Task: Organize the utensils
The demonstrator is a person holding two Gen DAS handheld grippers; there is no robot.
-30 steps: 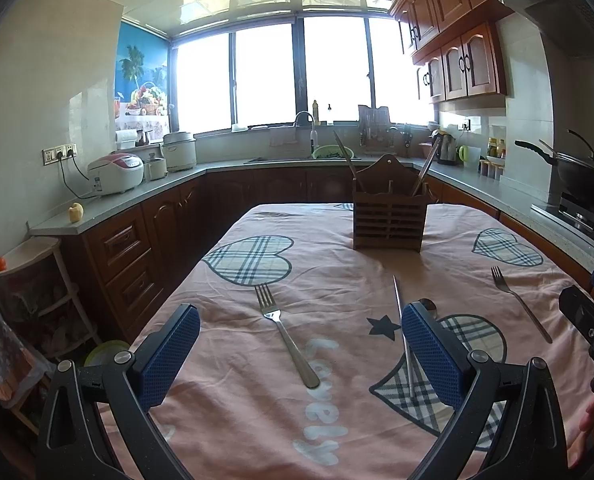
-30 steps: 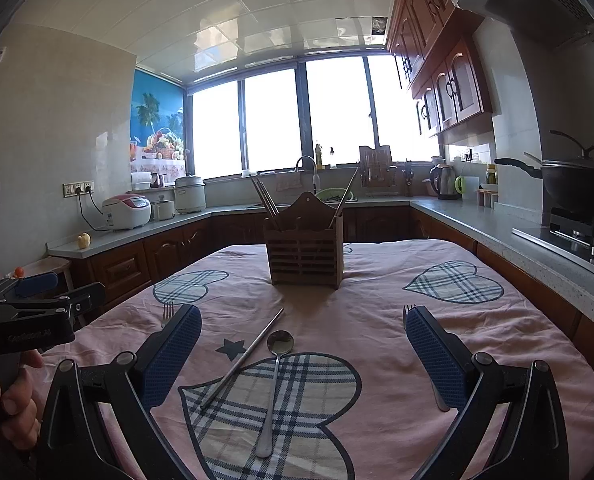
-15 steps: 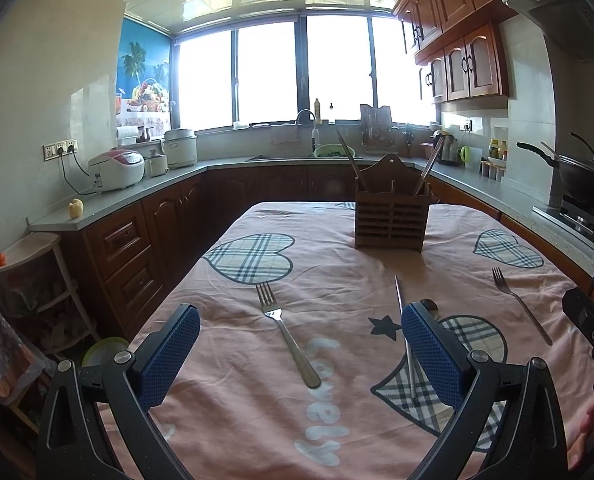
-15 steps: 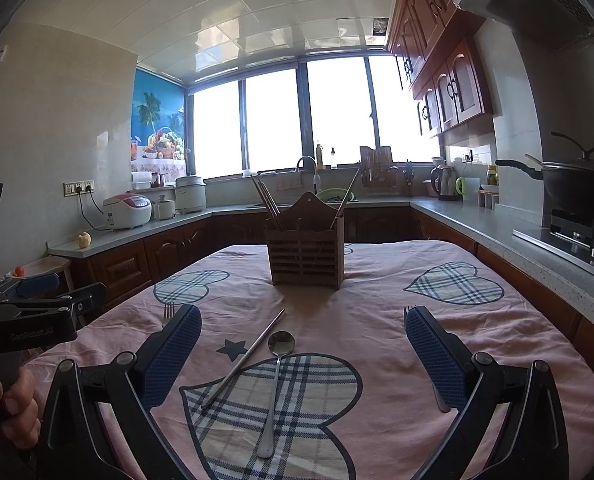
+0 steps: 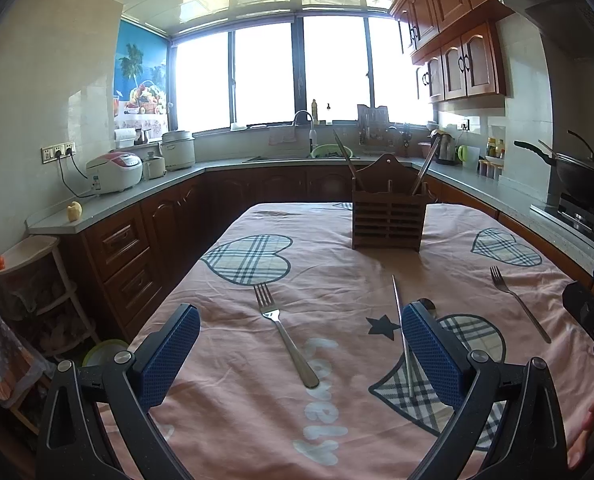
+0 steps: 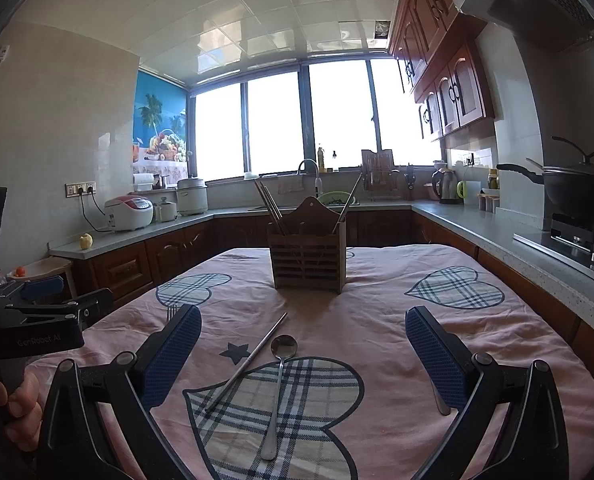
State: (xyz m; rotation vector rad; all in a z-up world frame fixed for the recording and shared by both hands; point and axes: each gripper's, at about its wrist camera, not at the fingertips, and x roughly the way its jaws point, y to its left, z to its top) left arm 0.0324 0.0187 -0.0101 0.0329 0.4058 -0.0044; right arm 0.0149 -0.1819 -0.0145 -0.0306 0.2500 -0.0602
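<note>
While the utensils lay scattered across the pink cloth (image 5: 337,280) with its plaid hearts, a wooden utensil holder (image 6: 307,258) stood upright toward the far end of the surface, with chopsticks (image 6: 269,206) leaning out of its left compartment and another pair leaning out at its right. Nearer the cameras, a single metal chopstick (image 6: 249,362) lay at a slant beside a spoon (image 6: 279,384), the two close together on a large plaid heart, the spoon's bowl pointing toward the holder. One fork (image 5: 285,336) lay on its own to the left of them, tines toward the holder, and a second fork (image 5: 519,304) lay well apart near the right edge of the cloth. The left gripper (image 5: 301,350) hung above the near edge of the surface with its jaws spread wide and nothing between them, the left fork lying in line with the gap. The right gripper (image 6: 303,346) was likewise held above the cloth, jaws wide apart and empty, with the chopstick and spoon seen between its blue pads (image 6: 173,354). Around the surface ran a grey kitchen counter (image 5: 137,196) carrying a rice cooker (image 5: 115,172), and a dark wok (image 6: 577,192) sat on the stove at the right.
</note>
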